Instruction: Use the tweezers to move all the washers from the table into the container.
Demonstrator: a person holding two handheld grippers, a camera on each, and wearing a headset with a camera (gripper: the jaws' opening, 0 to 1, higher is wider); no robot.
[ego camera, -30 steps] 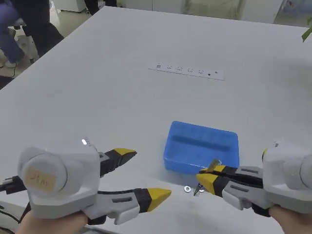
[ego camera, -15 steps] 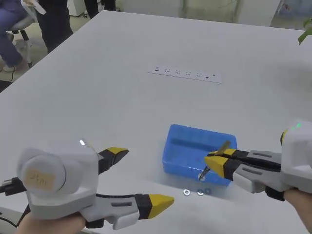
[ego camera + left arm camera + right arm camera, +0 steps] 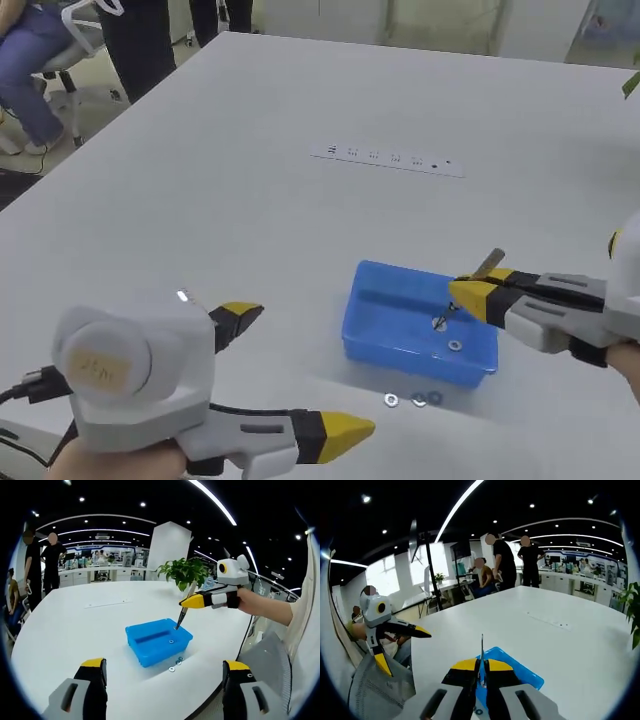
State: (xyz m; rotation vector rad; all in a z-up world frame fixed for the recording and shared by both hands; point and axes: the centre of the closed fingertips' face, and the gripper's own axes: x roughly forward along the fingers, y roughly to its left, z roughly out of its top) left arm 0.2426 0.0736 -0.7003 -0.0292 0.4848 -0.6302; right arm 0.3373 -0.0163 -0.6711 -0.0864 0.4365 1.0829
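The right gripper (image 3: 462, 293) has swung up off the table (image 3: 250, 200) and now hangs over the blue container (image 3: 400, 358), jaws clenched on the tweezers (image 3: 446, 311); a second ago those tips were down among the washers at the container's near wall, so this is the carry; the tip now points down inside the container, towards its right end; one washer (image 3: 455, 346) lies on the blue floor just below and beside the tip, and whether the tip itself has a washer pinched is too small to tell; I'd judge the drop is happening or barely done.

Three washers (image 3: 391, 400) lie in a short row on the table, just outside the near wall, where they were half a second ago; so the job is started, not finished, and I'd expect the tweezers to head back to that row.

The left gripper (image 3: 300, 372) hovers near the table's near edge, well apart from the container, jaws spread wide and gripping nothing.
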